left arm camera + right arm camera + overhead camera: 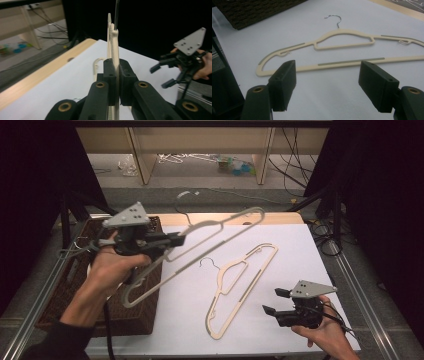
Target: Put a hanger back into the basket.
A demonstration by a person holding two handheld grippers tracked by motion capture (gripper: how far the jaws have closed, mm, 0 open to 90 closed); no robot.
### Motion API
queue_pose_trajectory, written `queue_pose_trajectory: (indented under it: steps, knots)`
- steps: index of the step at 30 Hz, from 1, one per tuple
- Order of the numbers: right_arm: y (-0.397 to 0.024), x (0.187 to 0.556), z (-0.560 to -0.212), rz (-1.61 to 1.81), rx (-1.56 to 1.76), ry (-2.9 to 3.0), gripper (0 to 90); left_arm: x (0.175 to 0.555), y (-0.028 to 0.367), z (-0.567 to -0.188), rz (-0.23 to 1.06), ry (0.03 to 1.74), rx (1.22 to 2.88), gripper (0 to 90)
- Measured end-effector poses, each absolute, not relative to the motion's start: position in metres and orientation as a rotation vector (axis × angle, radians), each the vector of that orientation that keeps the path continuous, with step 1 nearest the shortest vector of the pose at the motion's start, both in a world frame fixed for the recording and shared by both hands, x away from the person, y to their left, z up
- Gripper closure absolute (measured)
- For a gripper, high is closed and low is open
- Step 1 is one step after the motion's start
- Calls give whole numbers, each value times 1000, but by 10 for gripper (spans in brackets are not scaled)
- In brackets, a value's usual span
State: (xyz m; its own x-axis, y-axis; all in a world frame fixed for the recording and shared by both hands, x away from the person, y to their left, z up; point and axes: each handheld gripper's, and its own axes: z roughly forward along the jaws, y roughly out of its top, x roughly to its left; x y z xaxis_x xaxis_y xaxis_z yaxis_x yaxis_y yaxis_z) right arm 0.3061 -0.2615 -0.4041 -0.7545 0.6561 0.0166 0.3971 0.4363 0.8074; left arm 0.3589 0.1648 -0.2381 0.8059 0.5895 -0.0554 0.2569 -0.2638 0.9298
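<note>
Two cream hangers in play, one lifted, one lying flat. Bench [300, 245] with a white top and a wood strip along its far edge carries the work. Dark woven basket [145, 312] sits at the bench's left end, under the person's left forearm.

Raised hanger [220, 232] is off the bench, tilted, its metal hook toward the far edge, its long bar running down toward the basket. Left claw [177, 240] is clamped on its cream frame near the shoulder; the left gripper view has both pads pressed flat against the thin edge of that hanger [115, 50], which stands upright between them.

Flat hanger [240, 287] lies on the white top near the middle, hook pointing left toward the basket, well apart from the raised one. In the right gripper view it [342, 45] lies just beyond the pads, not touched.

Right claw [275, 301] is low over the bench at the near right corner, jaws wide with nothing between them, just beside the lower end of the flat hanger. The left gripper view catches this claw [160, 76] farther off, spread wide.
</note>
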Motion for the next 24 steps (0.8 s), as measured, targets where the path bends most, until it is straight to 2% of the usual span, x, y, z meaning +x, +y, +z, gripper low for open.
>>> queue_pose_trajectory:
  steps: [10,24]
  knots:
    - [-261,307,-408,1214,911,2401,313,370,243,-254,470,838,1782,858]
    - [-261,308,-410,1206,927,2418,313,377,309,-285,563,983,1721,858]
